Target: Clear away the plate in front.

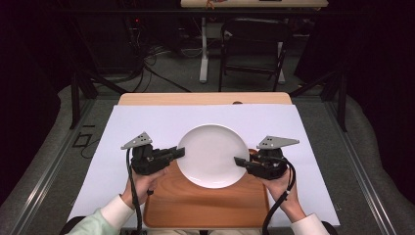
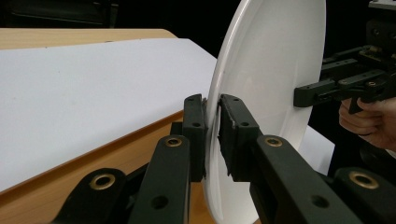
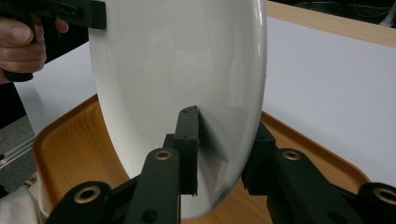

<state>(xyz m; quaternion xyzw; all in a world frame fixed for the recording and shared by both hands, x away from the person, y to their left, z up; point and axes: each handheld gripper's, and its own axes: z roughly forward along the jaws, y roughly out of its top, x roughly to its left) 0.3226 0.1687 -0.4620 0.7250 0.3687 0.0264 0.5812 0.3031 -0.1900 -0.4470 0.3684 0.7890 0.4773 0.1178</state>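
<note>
Plate (image 1: 209,154), white, glazed, rigid, likely slick and chip-prone, held above the wooden tray (image 1: 205,205). Left gripper (image 1: 180,152) and right gripper (image 1: 240,161) each clamp an opposite rim edge; rim is the sensible hold, kept level.

Table bright, bkgd dark; close-ups slightly soft.

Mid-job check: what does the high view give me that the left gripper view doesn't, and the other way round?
High view: the whole round white plate over the wooden tray, with the left gripper and right gripper at opposite rims, and the chair beyond the table.

Left gripper view: close up, its fingers pressing the plate's rim from both faces.

Shared: plate, both grippers, the tray, the white sheet and the right hand.
</note>
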